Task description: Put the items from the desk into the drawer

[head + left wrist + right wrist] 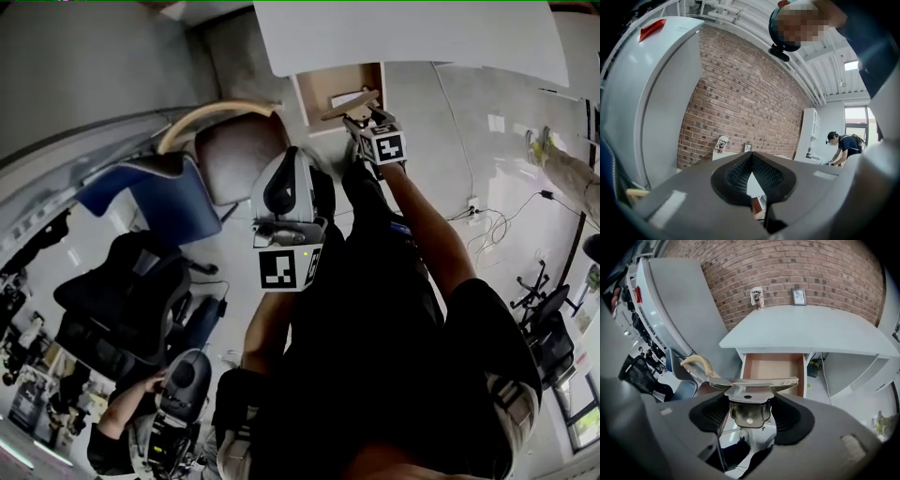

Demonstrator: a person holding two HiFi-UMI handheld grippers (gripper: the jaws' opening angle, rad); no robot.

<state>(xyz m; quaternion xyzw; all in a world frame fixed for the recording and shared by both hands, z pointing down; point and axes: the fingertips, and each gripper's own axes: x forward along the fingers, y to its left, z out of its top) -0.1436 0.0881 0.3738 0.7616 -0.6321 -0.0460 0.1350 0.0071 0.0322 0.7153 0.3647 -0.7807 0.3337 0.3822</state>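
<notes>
Left tongs point(751, 157): hanging close to the body, pads pressing together on nothing and pointing up at the brick wall. They are doing no work here and are best held clear of the right arm.
Right tongs point(748, 414): clamping a metal item point(754, 383) by its lower body, with its wide flat arm lying crosswise above the pads.
Metal item: riding in the air in front of the drawer point(773, 369), not inside it yet.
Grip: looking firm, but the long arm is overhanging both sides, so I judge a level, slow carry is wise.
Drawer: standing open under the bench point(806, 326), and the part of its bottom that is showing is bare.
Next move: going in over the front edge and low under the bench top, with the crosswise arm clearing the side walls. The item should be touching the bottom before the tongs let go.
Far end: a mug point(757, 297) and a frame point(798, 296) are standing on the bench by the wall.
</notes>
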